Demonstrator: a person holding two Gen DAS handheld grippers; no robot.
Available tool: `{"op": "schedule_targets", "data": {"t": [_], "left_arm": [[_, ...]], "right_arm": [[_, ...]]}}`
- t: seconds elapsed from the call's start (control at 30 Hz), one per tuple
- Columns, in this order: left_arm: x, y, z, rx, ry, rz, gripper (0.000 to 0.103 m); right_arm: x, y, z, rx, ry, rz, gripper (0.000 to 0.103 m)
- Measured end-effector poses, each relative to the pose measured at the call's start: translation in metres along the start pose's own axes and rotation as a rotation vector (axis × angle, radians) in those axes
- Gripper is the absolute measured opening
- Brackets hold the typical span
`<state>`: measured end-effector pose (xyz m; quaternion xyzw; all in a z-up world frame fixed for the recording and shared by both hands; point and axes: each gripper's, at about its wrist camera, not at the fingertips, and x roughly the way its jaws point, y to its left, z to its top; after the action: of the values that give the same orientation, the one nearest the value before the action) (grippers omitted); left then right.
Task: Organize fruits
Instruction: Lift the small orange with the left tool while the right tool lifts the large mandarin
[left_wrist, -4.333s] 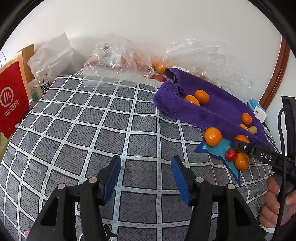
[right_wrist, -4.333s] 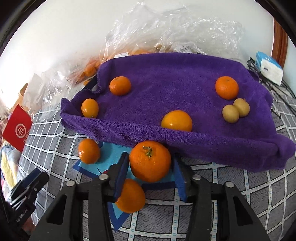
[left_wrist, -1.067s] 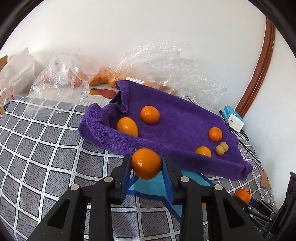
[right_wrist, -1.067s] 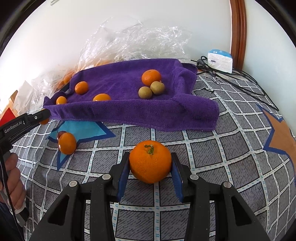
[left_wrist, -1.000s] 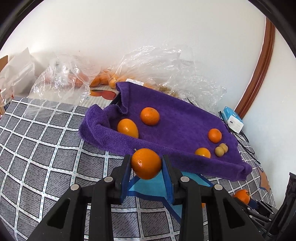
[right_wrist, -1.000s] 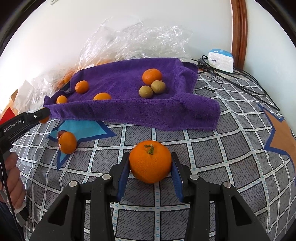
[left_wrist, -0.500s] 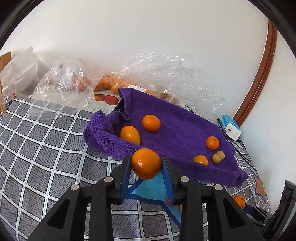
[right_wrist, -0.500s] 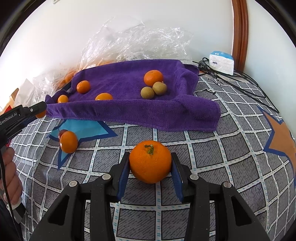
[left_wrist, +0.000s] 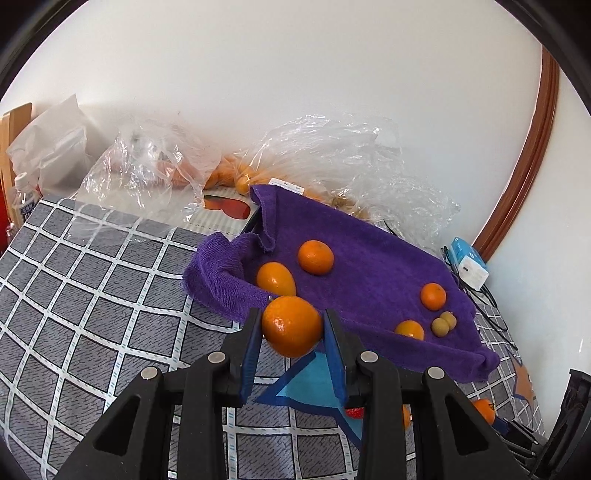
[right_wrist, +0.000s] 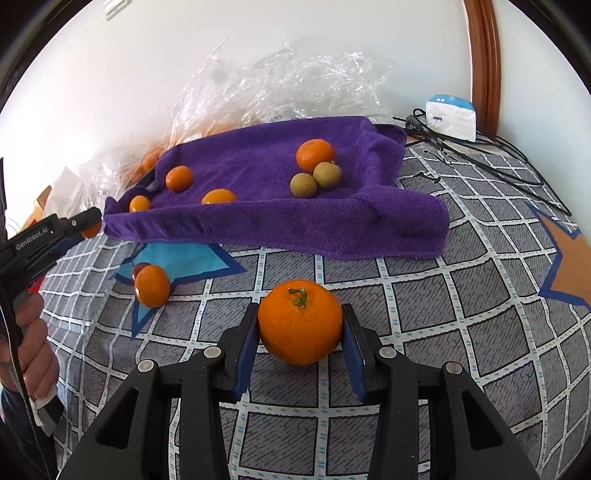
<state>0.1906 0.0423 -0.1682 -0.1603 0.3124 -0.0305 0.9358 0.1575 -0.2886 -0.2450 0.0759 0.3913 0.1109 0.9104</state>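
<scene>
Both tools are clamping fruit across the middle — the left tool (left_wrist: 291, 332) pinching a small orange (left_wrist: 291, 325) beside the purple towel (left_wrist: 369, 266), the right tool (right_wrist: 299, 332) squeezing a bigger stemmed orange (right_wrist: 300, 321) over the checked tabletop (right_wrist: 461, 295) — firm-looking, light, roll-prone.

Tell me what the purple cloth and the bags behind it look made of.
Purple cloth: looks like soft terry or microfibre, matte, with a fuzzy nap and thick rolled folds. Bags: thin clear plastic film, glossy, crinkled with bright glints; orange fruit shows through.
</scene>
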Motion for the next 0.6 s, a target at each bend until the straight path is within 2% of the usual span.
{"op": "schedule_targets", "data": {"t": [0.17,0.33,0.6], "left_arm": [[0.0017,0.0002,-0.0011,0.005,-0.003,0.027,0.031],[0.0059,-0.0011,-0.0029,0.021,0.005,0.054,0.031],[0.0061,-0.0027,-0.0032,0.038,0.001,0.056,0.031]], "right_arm": [[-0.0024,-0.0046,0.0006,0.03,-0.014,0.004,0.042],[-0.0006,-0.0012,0.0009,0.006,0.005,0.022,0.042],[-0.0037,0.0008,-0.0002,0.007,-0.002,-0.015,0.042]]}}
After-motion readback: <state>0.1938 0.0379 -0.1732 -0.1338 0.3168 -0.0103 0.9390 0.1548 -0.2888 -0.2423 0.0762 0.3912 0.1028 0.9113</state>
